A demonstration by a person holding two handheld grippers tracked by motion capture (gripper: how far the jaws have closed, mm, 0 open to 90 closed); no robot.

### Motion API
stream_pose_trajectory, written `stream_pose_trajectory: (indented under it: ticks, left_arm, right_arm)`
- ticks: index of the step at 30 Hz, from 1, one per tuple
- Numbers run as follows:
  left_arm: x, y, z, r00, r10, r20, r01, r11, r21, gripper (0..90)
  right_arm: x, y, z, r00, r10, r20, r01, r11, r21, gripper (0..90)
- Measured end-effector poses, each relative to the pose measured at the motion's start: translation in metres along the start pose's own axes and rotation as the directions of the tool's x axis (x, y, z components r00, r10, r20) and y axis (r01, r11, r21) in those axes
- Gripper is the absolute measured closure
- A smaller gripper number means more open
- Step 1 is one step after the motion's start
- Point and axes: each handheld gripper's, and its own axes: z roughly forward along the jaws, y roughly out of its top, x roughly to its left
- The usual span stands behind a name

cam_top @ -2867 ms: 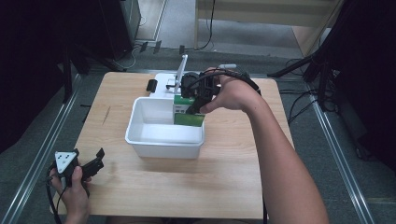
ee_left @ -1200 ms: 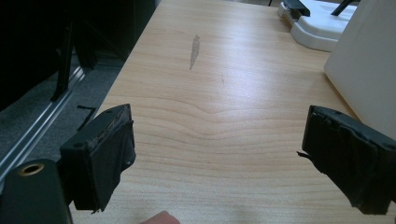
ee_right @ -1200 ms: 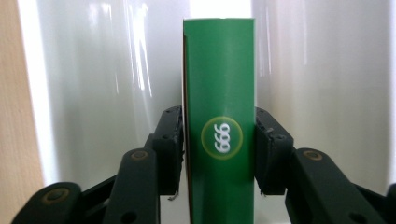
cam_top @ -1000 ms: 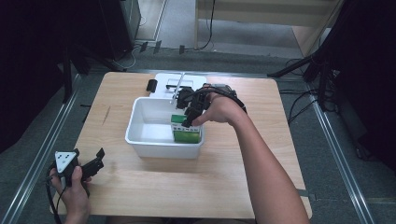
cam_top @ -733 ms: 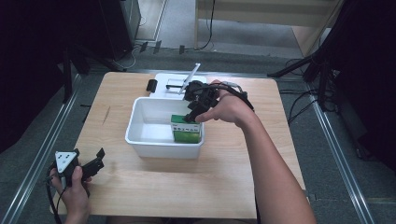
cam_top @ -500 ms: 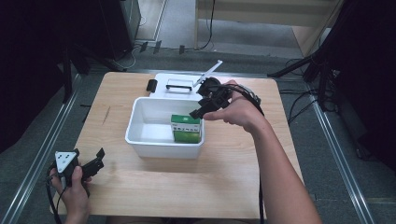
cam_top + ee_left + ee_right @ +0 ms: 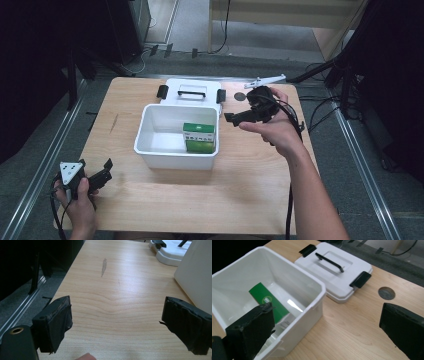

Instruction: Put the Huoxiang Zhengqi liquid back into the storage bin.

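Black tools (image 7: pixel 239 118), trailing black cables, grey triangular plate (image 7: pixel 70 171).

In the high view the right hand (image 7: pixel 277 131) reaches up from the lower right edge on a long bare forearm to the right of centre, holding the right gripper (image 7: pixel 231 119) with its fingers pointing left and spread wide apart. The left hand (image 7: pixel 80 202) sits in the lower left corner, gripping the left gripper (image 7: pixel 106 167), whose fingers (image 7: pixel 53 323) likewise stand wide apart with nothing between them.
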Motion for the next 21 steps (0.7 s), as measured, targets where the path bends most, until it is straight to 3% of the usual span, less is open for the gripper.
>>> stream_pose_trajectory:
  ticks: [6,11,15,19,21]
  left_arm:
    - [0.0,0.0,0.0,1.0,0.0,0.0,0.0,1.0,0.0,10.0]
    - [0.0,0.0,0.0,1.0,-0.002,0.002,0.002,1.0,0.0,10.0]
    - [0.0,0.0,0.0,1.0,-0.001,0.002,0.001,1.0,0.0,10.0]
    - [0.0,0.0,0.0,1.0,-0.001,0.001,0.001,1.0,-0.001,10.0]
    - [0.0,0.0,0.0,1.0,0.0,0.001,0.0,1.0,-0.001,10.0]
  right_arm:
    - [-0.016,-0.024,-0.009,0.9949,0.074,0.069,-0.07,0.9956,-0.063,0.0]
    - [-0.024,-0.042,-0.014,0.9876,0.099,0.122,-0.088,0.992,-0.091,0.0]
    - [-0.032,-0.063,-0.02,0.9757,0.127,0.178,-0.106,0.9867,-0.122,0.0]
    - [-0.037,-0.076,-0.023,0.9688,0.145,0.201,-0.119,0.9837,-0.135,0.0]
    - [-0.042,-0.088,-0.024,0.9608,0.162,0.225,-0.133,0.9815,-0.137,0.0]
